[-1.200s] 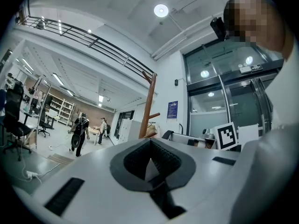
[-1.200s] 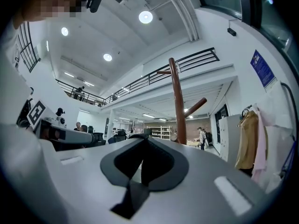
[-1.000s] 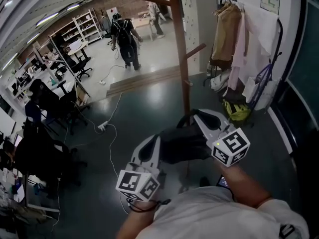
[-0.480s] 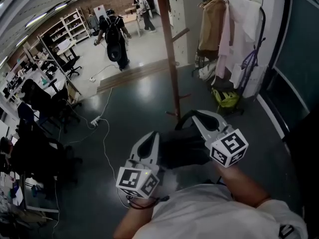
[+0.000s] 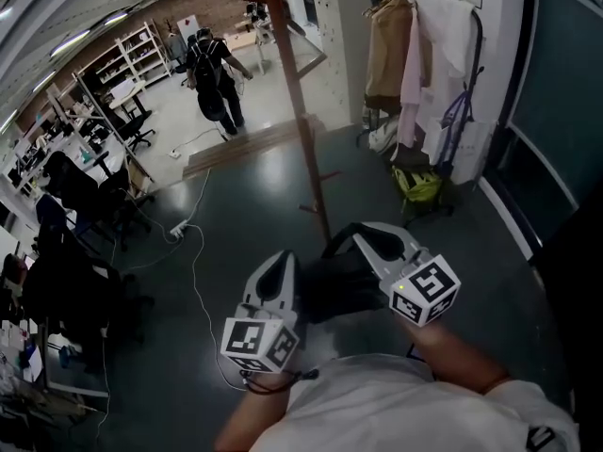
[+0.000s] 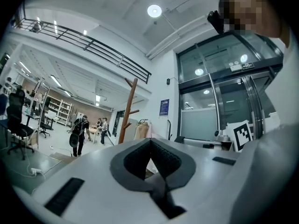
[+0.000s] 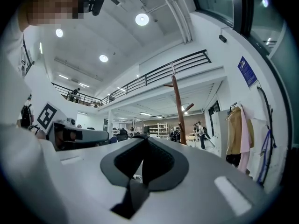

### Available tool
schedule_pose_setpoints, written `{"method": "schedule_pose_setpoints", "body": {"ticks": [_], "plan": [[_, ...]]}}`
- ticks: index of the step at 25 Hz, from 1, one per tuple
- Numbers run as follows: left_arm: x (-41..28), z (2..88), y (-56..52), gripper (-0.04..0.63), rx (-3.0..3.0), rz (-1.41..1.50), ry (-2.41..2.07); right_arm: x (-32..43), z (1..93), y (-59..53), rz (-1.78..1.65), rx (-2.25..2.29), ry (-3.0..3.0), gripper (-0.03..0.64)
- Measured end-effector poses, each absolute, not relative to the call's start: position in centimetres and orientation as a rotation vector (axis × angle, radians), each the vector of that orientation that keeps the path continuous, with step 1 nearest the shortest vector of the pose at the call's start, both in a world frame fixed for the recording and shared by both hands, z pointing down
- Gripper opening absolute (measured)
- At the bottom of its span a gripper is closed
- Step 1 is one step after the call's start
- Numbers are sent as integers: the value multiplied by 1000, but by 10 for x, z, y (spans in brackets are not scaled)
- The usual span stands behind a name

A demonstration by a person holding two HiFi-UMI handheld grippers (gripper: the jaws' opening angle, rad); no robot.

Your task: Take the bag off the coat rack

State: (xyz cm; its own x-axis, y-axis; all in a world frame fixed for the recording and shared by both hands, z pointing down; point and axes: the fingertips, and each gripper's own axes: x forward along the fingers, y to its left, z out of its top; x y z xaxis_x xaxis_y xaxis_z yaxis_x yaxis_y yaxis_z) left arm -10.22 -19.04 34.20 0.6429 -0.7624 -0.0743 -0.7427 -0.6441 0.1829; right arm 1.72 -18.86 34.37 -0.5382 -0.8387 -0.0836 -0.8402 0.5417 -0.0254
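Observation:
The black bag [image 5: 330,288] hangs low between my two grippers, clear of the wooden coat rack [image 5: 298,130], which stands bare just beyond them. The bag's strap arcs up to the tips of my right gripper [image 5: 356,233], whose jaws are shut on it. My left gripper [image 5: 283,261] is shut beside the bag's left edge. In the left gripper view, the left gripper [image 6: 150,142] has its pads together, with the coat rack [image 6: 127,111] far off. The right gripper [image 7: 145,139] also shows its pads pressed together, and the bag is hidden below them.
A clothes rail with coats [image 5: 394,45] and a yellow-green bag [image 5: 415,185] on the floor stand at the back right. A glass wall [image 5: 556,130] runs along the right. A power strip and cable [image 5: 179,228] lie on the floor, office chairs [image 5: 85,205] stand left, and a person [image 5: 213,73] walks far off.
The coat rack has drifted left and further off in the head view. Both grippers and the black bag have stayed together, shifting slightly left.

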Motion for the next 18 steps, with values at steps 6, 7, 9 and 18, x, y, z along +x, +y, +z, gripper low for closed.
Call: {"method": "schedule_pose_setpoints", "body": {"ticks": [6,7,9,18], "plan": [[-67,353,-141,6,2701,-209,-1297,43,353,-141,20,-1428,2718,25],[-62,355,-131,6,2700,-207,-1304,48,356,-134,9,-1424,2726,25],[-52,358,-112,6,2701,-206,-1313,55,362,-118,-8,-1421,2737,25],[-31,378,-42,6,2672,-199,-1385,76,384,-41,-64,-1407,2760,25]]}}
